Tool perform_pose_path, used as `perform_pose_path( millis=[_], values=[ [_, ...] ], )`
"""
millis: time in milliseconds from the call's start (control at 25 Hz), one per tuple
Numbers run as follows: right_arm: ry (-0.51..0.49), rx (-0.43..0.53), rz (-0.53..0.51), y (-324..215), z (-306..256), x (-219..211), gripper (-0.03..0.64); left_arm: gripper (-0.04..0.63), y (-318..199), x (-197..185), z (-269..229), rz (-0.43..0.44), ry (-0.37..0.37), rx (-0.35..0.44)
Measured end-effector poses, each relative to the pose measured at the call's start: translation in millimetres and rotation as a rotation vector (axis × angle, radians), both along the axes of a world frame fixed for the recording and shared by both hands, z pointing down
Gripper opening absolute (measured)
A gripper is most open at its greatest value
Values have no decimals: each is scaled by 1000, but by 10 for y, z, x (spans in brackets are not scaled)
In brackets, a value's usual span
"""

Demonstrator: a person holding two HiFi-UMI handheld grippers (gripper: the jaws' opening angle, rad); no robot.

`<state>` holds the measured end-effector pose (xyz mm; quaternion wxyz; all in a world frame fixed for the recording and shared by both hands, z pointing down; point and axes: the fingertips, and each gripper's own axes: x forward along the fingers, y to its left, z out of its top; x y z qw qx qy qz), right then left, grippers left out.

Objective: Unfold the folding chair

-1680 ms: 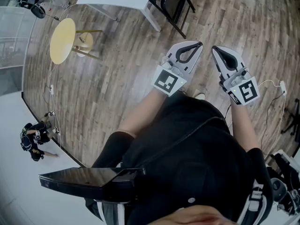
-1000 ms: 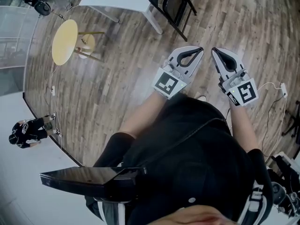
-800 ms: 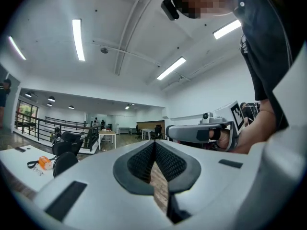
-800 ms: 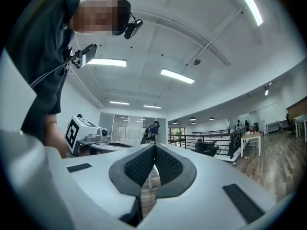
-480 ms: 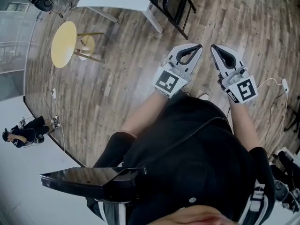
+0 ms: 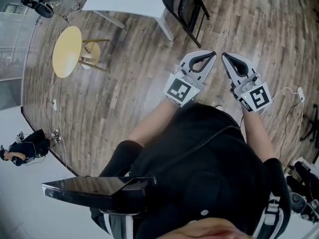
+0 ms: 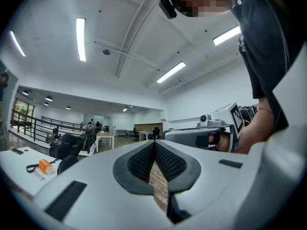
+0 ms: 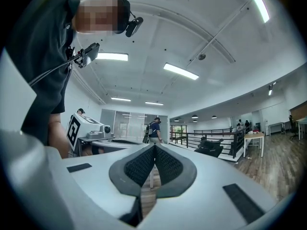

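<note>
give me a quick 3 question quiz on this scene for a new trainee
1. True or false: the left gripper and the right gripper both have shut, empty jaws.
2. What stands right beside the folding chair? A white table; B sofa; C ladder
3. What colour is the round stool top?
Key: 1 true; 2 A; 3 yellow
</note>
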<state>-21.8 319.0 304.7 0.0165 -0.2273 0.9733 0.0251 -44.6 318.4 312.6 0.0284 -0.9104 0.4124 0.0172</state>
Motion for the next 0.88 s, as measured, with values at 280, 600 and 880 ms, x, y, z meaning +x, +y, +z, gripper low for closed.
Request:
perform_pose_path(
  millis=[280,600,880],
  values=[
    [14,-13,34,-141,97,-415,8,5,-149,-405,73,42,9,-12],
    [22,-34,58,-278,176,-711,8,5,-279,-752,155,62,12,-28],
    [23,-43,59,-507,258,-664,8,5,-525,-805,237,45,38,-44]
  ],
)
